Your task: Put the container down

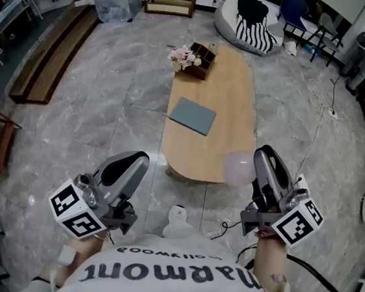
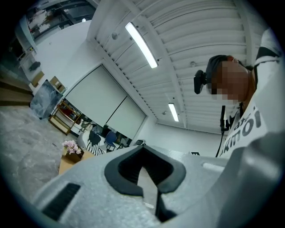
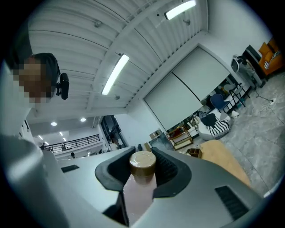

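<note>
My right gripper (image 1: pixel 262 162) is shut on the container (image 1: pixel 238 168), a pale pink bottle. It is held in the air over the near right end of the long wooden table (image 1: pixel 201 152). In the right gripper view the container (image 3: pixel 138 192) stands between the dark pads (image 3: pixel 167 168), its brown cap (image 3: pixel 142 164) pointing away from the camera. My left gripper (image 1: pixel 126 166) hangs over the floor left of the table's near end. Its jaws (image 2: pixel 144 169) are together with nothing in them.
On the table lie a grey-blue pad (image 1: pixel 193 116) in the middle and a dark box with pink flowers (image 1: pixel 194 58) at the far end. A white beanbag with a striped cushion (image 1: pixel 251 24) sits beyond. Cables (image 1: pixel 320 97) trail on the floor at right; wooden benches (image 1: pixel 51 55) at left.
</note>
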